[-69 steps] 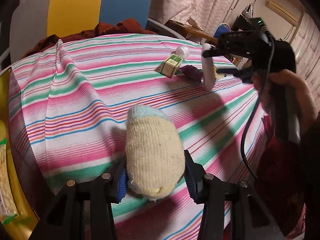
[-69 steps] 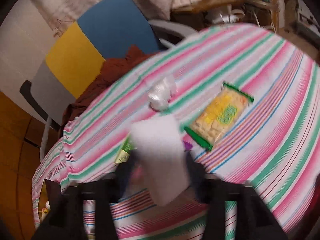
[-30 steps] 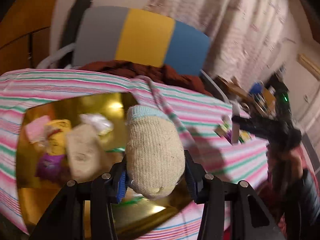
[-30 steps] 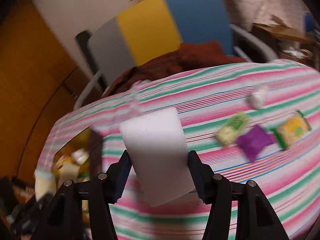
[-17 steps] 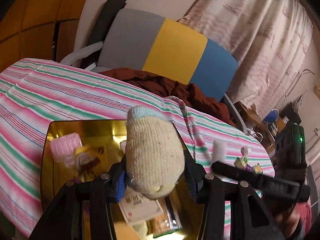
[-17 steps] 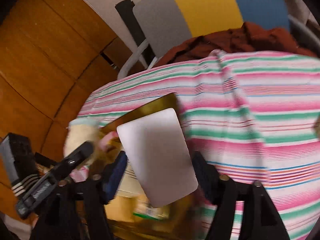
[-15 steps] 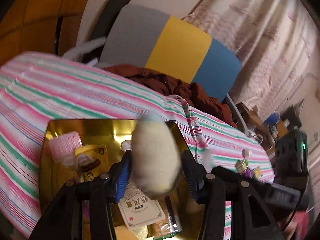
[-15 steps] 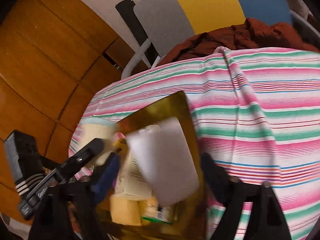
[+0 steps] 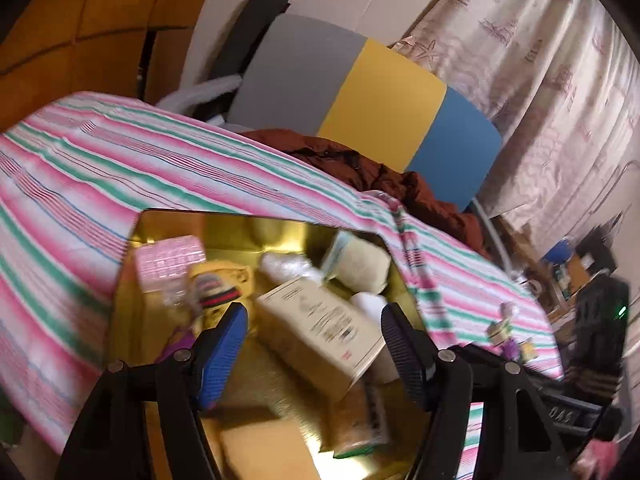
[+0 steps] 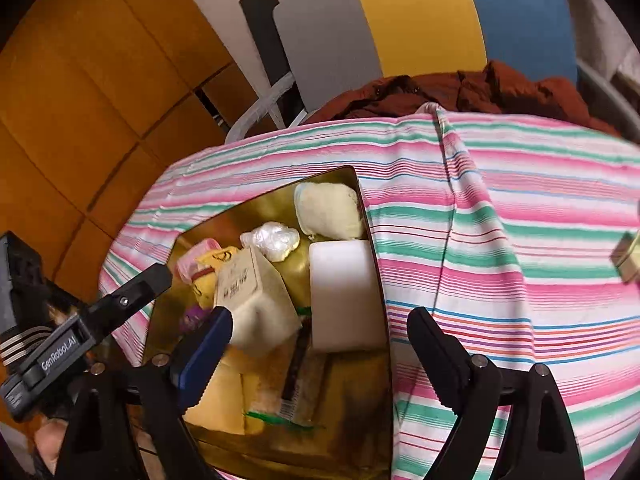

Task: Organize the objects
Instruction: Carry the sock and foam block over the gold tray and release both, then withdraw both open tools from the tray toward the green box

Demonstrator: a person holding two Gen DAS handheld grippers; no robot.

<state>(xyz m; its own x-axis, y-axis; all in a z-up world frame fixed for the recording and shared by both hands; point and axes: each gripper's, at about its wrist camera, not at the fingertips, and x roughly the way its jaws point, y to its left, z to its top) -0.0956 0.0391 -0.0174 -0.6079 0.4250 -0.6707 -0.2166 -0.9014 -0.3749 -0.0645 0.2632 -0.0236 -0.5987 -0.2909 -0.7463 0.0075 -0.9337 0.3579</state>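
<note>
A gold tray sits on the striped tablecloth and holds several items. The cream sock lies loose in its far right corner. A white foam block rests flat against the right rim, and only its edge shows in the left wrist view. My left gripper hangs open over the tray with nothing between its blue pads. My right gripper is also open and empty, just above the block. One finger of the left gripper shows at the tray's left.
The tray also holds a cream carton, a clear plastic wad, a pink item and a yellow item. A small green box lies on the cloth to the right. A chair with a brown garment stands behind the table.
Both grippers have opened over the tray. The sock left the left gripper and the white block left the right one; both now lie in the tray.
</note>
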